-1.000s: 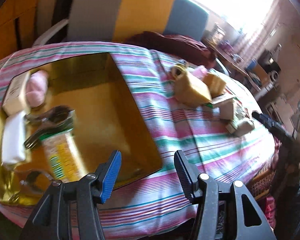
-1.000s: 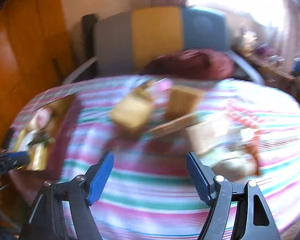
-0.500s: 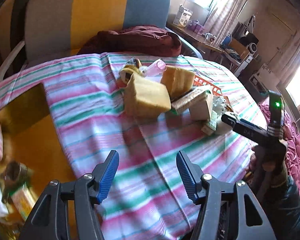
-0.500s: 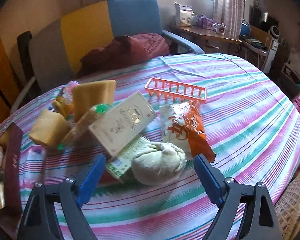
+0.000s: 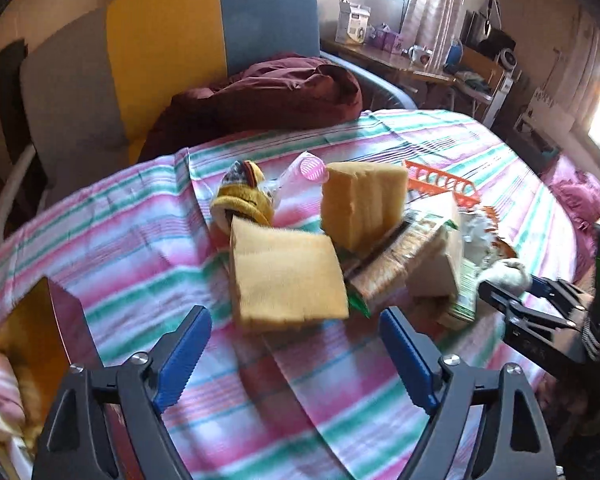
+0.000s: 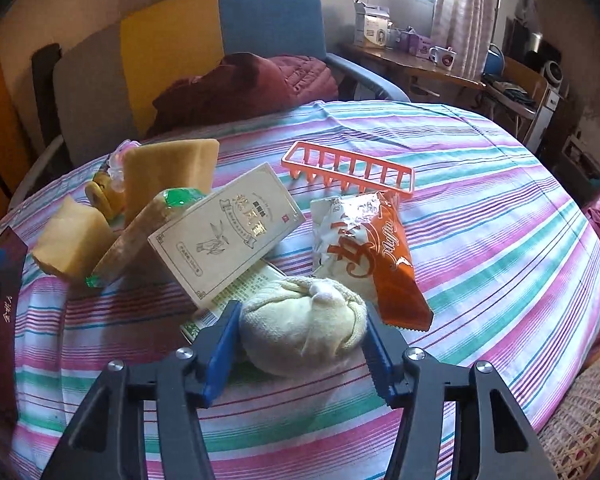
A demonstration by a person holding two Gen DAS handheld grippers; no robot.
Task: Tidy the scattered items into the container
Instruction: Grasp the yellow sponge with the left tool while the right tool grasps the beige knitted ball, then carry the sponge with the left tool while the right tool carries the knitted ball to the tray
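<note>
right gripper (image 6: 298, 346) closing around rolled cream sock bundle (image 6: 304, 330), pads at its sides. soft, light, squashy; best pinched mid-bundle. left gripper (image 5: 296, 354) wide open, empty.

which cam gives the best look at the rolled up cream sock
The right wrist view: the cream sock sits whole and sharp between the pads of the right gripper, whose jaws have just been closing around it. In the left wrist view only a small part of it peeks out at the right, beyond the right gripper.
</note>
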